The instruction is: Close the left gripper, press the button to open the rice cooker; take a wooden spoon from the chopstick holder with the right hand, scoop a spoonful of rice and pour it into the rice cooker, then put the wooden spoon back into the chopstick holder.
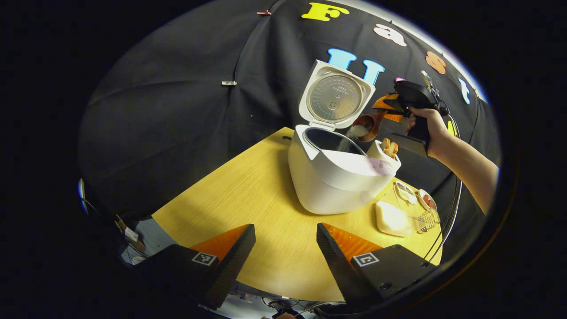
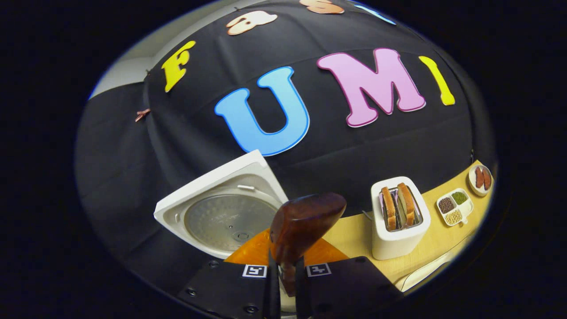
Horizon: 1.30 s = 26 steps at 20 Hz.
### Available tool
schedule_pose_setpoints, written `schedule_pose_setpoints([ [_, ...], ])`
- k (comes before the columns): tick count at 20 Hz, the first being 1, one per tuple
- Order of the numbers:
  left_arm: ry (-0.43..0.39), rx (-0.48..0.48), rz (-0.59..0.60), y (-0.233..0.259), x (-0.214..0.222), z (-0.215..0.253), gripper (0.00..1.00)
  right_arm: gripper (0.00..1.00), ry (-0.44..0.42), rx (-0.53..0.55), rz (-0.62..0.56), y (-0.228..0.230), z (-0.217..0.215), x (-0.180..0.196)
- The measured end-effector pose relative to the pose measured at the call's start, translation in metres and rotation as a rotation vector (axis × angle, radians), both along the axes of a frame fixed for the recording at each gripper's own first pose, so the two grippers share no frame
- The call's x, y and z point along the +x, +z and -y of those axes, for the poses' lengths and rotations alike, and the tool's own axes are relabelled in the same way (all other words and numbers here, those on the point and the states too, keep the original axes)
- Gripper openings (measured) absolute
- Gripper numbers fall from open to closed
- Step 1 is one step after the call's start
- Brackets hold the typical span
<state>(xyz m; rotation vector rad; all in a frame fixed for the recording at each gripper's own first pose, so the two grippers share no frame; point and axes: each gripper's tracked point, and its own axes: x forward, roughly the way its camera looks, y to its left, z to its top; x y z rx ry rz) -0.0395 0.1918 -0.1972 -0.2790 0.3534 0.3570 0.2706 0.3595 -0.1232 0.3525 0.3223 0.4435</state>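
In the right gripper view we see our right gripper (image 2: pixel 283 277) with its jaws nearly together, clamped on the handle of the wooden spoon (image 2: pixel 305 221), whose long axis runs straight out ahead of the jaws and ends in the bowl, seen here from its back. From the left gripper view that same spoon (image 1: pixel 365 126) is tipped bowl-down over the open pot of the rice cooker (image 1: pixel 332 177), and a thin stream of rice (image 1: pixel 350 137) falls from it into the pot, so we judge the pour to be underway. The raised lid (image 2: pixel 221 212) stands just beyond and to the left of the right jaws. The return trip turns on the chopstick holder, and we cannot pick it out with confidence; the white toaster (image 2: pixel 398 221) holding two slices sits ahead and to the right of the right jaws. Our left gripper (image 1: pixel 285 248) hangs low over the desk (image 1: pixel 248 195), jaws wide and empty, with the cooker ahead and slightly right, so the right hand is plainly the nearer one.
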Motion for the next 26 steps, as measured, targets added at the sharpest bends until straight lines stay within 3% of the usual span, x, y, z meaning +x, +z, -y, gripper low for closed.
schedule_pose_setpoints([
  [2,-0.001,-0.006,-0.003,-0.002,0.000,0.001,0.96,0.17,0.067,-0.045,0.048,0.002,-0.013,-0.009],
  [3,-0.001,-0.006,-0.003,-0.003,0.000,0.003,0.96,0.12,0.089,-0.079,0.079,0.001,-0.015,-0.012],
  [4,-0.002,-0.003,-0.003,-0.002,-0.001,0.004,0.96,0.17,0.110,-0.117,0.108,-0.001,-0.018,-0.014],
  [16,-0.007,0.013,0.001,-0.002,0.001,0.018,0.96,0.18,0.453,-0.430,0.353,-0.027,-0.063,-0.080],
  [19,-0.013,0.039,0.007,0.004,0.002,0.029,0.96,0.18,0.456,-0.422,0.363,-0.022,-0.065,-0.084],
  [26,-0.030,0.051,0.029,0.011,0.003,0.052,0.96,0.18,0.317,-0.204,0.262,0.025,-0.015,-0.068],
])
